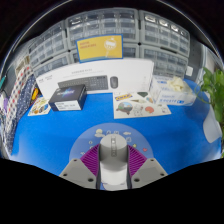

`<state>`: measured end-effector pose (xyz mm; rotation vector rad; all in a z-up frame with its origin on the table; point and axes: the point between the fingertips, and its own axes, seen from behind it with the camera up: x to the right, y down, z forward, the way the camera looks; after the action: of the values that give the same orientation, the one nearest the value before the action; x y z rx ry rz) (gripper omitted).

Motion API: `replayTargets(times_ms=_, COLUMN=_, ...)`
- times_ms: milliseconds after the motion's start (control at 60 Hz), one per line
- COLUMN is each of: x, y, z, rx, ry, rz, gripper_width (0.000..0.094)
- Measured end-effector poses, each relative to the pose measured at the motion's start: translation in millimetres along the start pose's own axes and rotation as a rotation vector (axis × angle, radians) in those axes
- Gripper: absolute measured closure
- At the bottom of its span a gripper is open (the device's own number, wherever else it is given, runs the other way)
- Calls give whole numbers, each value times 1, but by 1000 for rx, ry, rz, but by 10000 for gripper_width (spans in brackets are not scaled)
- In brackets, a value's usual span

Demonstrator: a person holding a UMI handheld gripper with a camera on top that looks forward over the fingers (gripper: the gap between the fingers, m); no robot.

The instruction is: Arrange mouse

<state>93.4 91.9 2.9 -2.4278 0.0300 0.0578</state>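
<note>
A grey computer mouse (113,152) with a scroll wheel sits between my gripper's (113,160) two fingers. The purple pads (92,160) press on both its sides, and it is held above the blue table (60,135). A white keyboard box (95,77) stands at the back of the table, printed with a keyboard and a small mouse (114,82).
A black box (68,96) lies at the left on the table. A printed card (135,103) lies at the middle right and a clear plastic box (170,92) further right. Grey drawer cabinets (110,25) line the back wall. A green plant (214,85) is at the far right.
</note>
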Motion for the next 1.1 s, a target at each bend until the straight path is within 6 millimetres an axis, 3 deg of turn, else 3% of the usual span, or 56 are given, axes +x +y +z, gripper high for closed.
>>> replayTargets(times_ms=67, x=0, y=13, z=4, rx=-28, ry=1, rz=-1, gripper_width=550)
replayTargets(times_ms=167, x=3, y=12, z=6, rx=-11, ry=28, rz=-59, gripper_width=553)
replayTargets(times_ms=417, x=0, y=11, z=7, rx=-8, ry=17, rz=-24, gripper_width=420)
replayTargets(times_ms=450, x=-1, y=11, z=6, rx=-16, ry=14, rz=-39, gripper_width=363)
replayTargets(times_ms=483, x=-1, y=13, z=5, rx=-31, ry=22, rz=-63, gripper_width=220)
replayTargets(times_ms=533, x=5, y=13, z=1, rx=-52, ry=58, rz=-106, gripper_width=93)
replayTargets(times_ms=583, x=5, y=9, z=-6, rx=-60, ry=74, rz=-145, gripper_width=65)
replayTargets(times_ms=750, x=-15, y=-32, z=-45, rx=2, ry=10, rz=-161, gripper_width=82)
replayTargets(times_ms=950, x=-16, y=-97, z=-109, rx=141, ry=5, rz=-126, gripper_width=72)
replayTargets(times_ms=1100, x=-24, y=-123, z=-143, rx=220, ry=-31, rz=-74, gripper_width=76)
